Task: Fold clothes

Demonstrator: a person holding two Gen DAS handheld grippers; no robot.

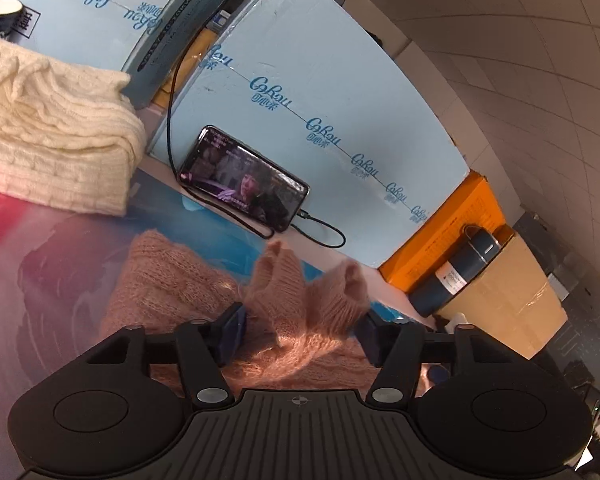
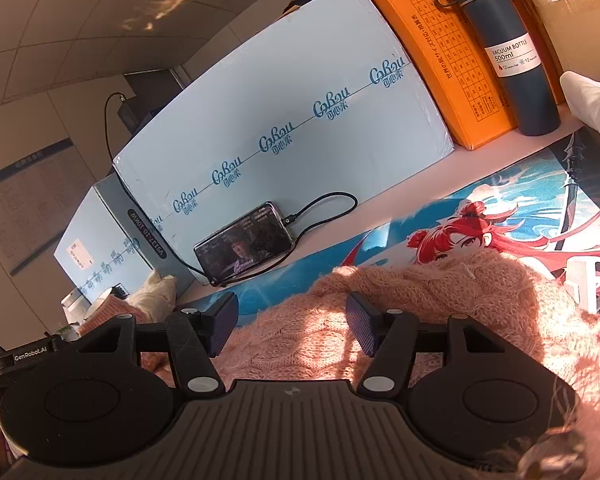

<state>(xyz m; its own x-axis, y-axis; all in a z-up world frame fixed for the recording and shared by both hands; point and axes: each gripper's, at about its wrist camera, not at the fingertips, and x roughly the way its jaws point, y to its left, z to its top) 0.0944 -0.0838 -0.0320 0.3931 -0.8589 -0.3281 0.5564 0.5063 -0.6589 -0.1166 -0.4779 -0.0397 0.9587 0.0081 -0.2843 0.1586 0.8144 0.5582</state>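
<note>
One fuzzy pink sweater point(image 2: 400, 320) lies bunched on the printed desk mat point(image 2: 440, 216), its two cuffs point(image 1: 284, 280) poking up just ahead of the left gripper point(image 1: 302, 330). It looks light, limp and loosely knitted, so it will likely sag, stretch and snag on fingertips; a doubled edge such as a cuff or hem seems a safer hold than a single layer. Both grippers stand apart, jaws wide, nothing clamped: the left straddles the cuffs, the right gripper point(image 2: 292, 326) hovers over the body of the knit. A folded cream sweater point(image 1: 52, 132) sits near, and a charging phone point(image 1: 244, 178) leans on a pale-blue box point(image 1: 320, 80).
</note>
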